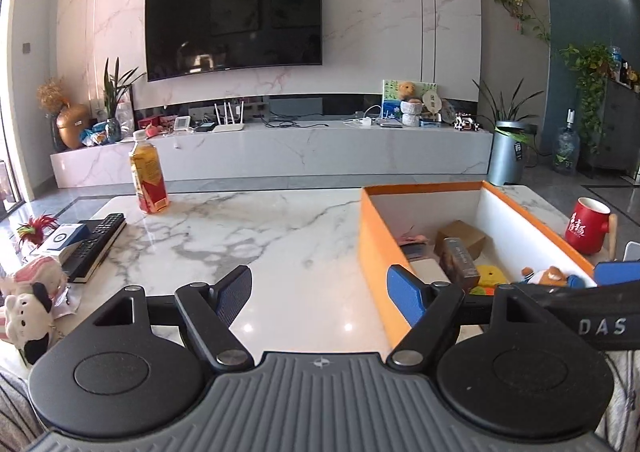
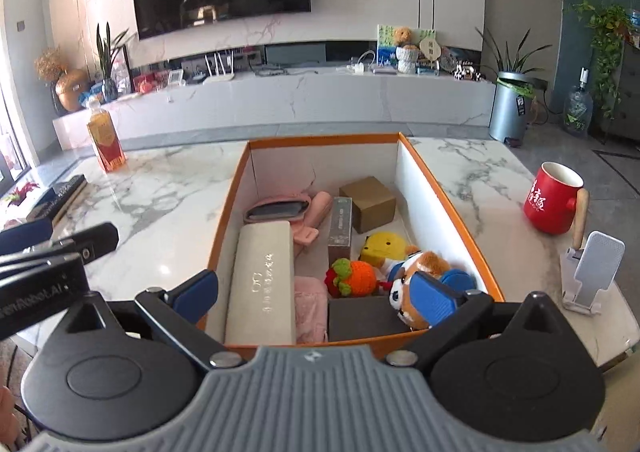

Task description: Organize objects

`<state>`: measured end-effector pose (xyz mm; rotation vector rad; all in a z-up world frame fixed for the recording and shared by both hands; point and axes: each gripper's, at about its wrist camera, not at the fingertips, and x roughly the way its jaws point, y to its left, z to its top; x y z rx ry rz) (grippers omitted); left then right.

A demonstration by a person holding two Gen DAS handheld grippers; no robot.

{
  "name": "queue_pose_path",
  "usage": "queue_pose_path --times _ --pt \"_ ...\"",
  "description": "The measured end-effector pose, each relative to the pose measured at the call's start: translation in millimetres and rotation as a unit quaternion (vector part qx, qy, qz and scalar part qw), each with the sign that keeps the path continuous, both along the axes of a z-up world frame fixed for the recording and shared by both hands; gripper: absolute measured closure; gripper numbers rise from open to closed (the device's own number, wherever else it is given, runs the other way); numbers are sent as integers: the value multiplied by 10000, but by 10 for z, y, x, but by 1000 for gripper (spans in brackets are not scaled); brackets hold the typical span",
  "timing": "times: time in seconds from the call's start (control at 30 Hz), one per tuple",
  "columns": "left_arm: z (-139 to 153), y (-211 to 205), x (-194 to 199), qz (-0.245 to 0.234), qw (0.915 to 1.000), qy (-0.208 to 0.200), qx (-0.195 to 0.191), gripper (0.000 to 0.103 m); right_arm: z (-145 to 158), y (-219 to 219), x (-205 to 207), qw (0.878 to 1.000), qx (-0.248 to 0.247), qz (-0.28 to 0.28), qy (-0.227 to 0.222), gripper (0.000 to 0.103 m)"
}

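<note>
1. Left gripper [image 1: 322, 298] wide apart, empty, low over the marble table [image 1: 260, 236].
2. Right gripper [image 2: 316, 292] wide apart, empty, above the orange box [image 2: 448, 188] full of toys.
3. Could bump the box wall.
4. Could knock over the tea bottle [image 1: 148, 178] or red mug [image 2: 554, 198], both outside the box.

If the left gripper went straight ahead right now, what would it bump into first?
Probably nothing soon. The left gripper is open and points across bare marble table. The orange box sits just off its right finger, the bottle well left. Depth is hard to judge, but the way looks free.
</note>
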<state>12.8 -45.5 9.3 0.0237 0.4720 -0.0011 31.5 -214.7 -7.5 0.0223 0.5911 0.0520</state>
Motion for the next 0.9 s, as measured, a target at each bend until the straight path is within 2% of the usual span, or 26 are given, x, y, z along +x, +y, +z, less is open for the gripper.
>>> queue_pose_path --times 0.17,0.43,0.9 --pt "-74 107 -72 17 9999 -57 -153 14 -56 65 -122 9997 -146 -70 -199 1" --pt "-36 164 -148 -10 9997 -129 -210 13 -63 177 -180 9985 -466 -97 -269 1" --pt "-45 156 -165 -86 9996 -41 -271 13 -112 219 -242 9986 -421 -9 -330 1"
